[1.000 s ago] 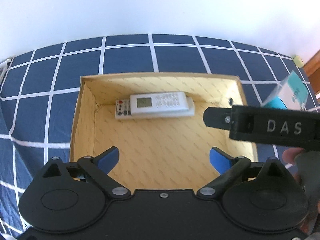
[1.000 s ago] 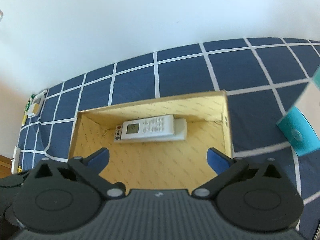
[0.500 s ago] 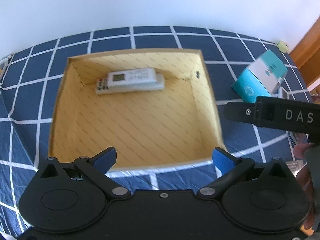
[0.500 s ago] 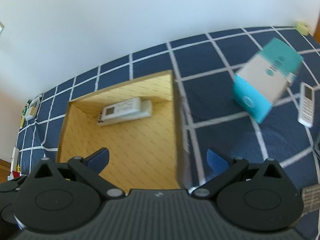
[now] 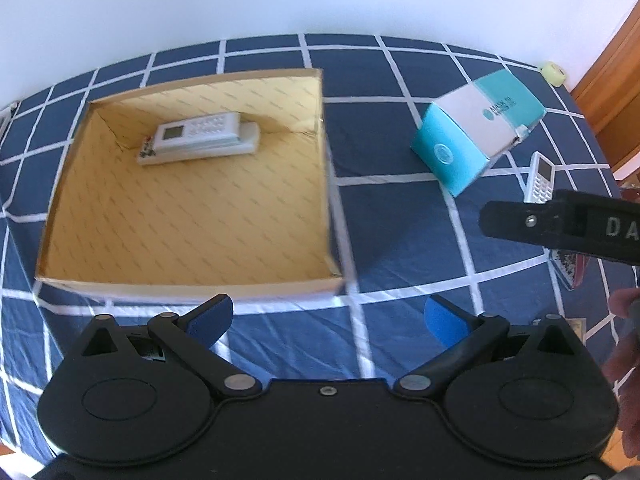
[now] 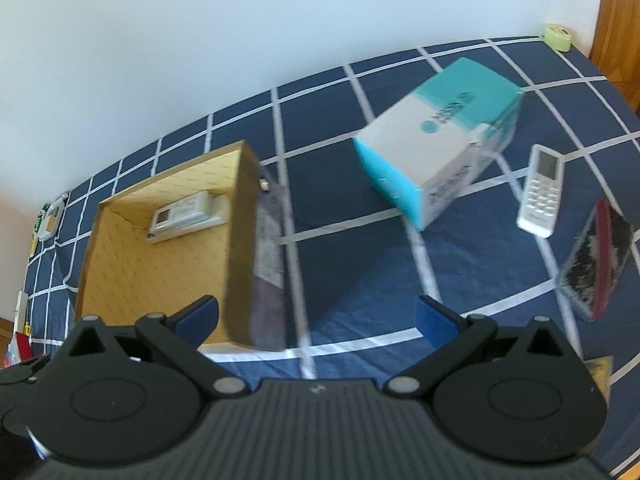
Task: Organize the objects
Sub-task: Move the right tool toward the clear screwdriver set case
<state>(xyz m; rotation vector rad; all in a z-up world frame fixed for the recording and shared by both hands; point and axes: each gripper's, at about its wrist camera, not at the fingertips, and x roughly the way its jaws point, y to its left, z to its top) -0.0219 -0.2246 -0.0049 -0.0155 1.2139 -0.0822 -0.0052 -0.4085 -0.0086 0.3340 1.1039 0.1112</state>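
Since the earlier frames both cameras have swung to the right: the cardboard box (image 5: 188,208), formerly centred ahead of the fingers, now sits to the left in each view, and the teal-and-white carton (image 5: 476,128) and a loose white remote (image 6: 541,191) have come into sight.

Left wrist view, left to right. The open cardboard box rests on the blue checked bed cover (image 5: 400,216). Inside it, against the far wall, two remote controls lie one on top of the other: a white remote with a display (image 5: 196,131) over a grey one (image 5: 228,147). The left gripper (image 5: 327,320) hovers above the bed cover just in front of the box's near right corner; its blue-padded fingers (image 5: 210,316) are spread wide and hold nothing. To the right lies the teal-and-white carton, and beyond it the loose white remote, partly hidden behind the black body of the right gripper at the frame edge. A hand (image 5: 624,368) shows at the far right.

Right wrist view, left to right. The box lies at left with the stacked remotes visible inside; its right wall is blurred. The right gripper (image 6: 316,318) hangs over the bed cover between box and carton, fingers (image 6: 434,320) wide apart and empty. The carton lies at centre-right, the loose white remote just beside it, face up. At the far right a dark, red-edged flat object (image 6: 596,260) lies tilted; its identity cannot be told.
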